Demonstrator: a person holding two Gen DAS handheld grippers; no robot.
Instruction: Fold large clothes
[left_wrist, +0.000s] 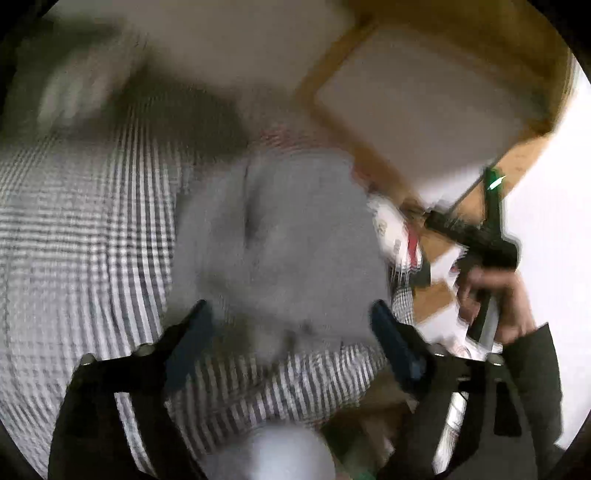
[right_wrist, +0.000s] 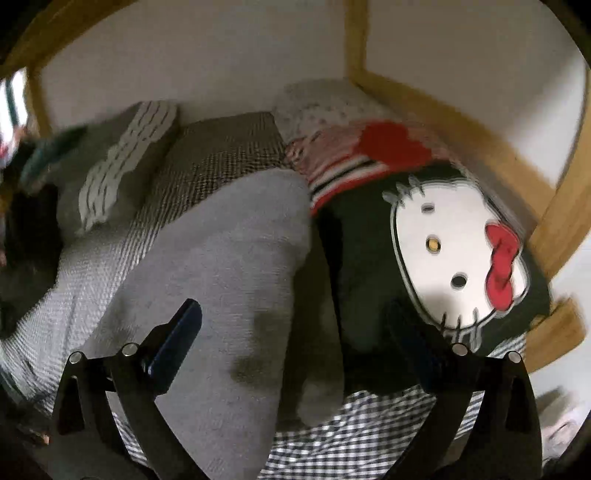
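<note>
Two claws, both spread wide, nothing between the pads of either.

Left claw (left_wrist: 291, 339): poised over near end of grey garment (left_wrist: 273, 236); blue pads straddling cloth without pressing it. Right claw (right_wrist: 295, 343): likewise poised over same grey garment (right_wrist: 221, 266), its left pad above grey cloth, its right pad over dark cushion.

Grey garment: heaped, not flat, on checked bedcover (left_wrist: 81, 229); long axis running from claws away toward far side; near end directly below both claws, far end rounded and bunched. Judged equally near to either claw; left claw more squarely centred on it.

Right of garment, touching it: black cushion with white cat face and red bow (right_wrist: 458, 251). Person's hand (left_wrist: 491, 291) on right claw's handle, seen from left wrist view.

Open room: broad stretch of checked bedcover to left, free for spreading. Right side crowded by cushion.

Far: folded grey-brown bedding (right_wrist: 225, 147), spotted pillow (right_wrist: 325, 99), wooden bed frame (right_wrist: 461, 136), pale wall. Frame closes off right and far edges.
</note>
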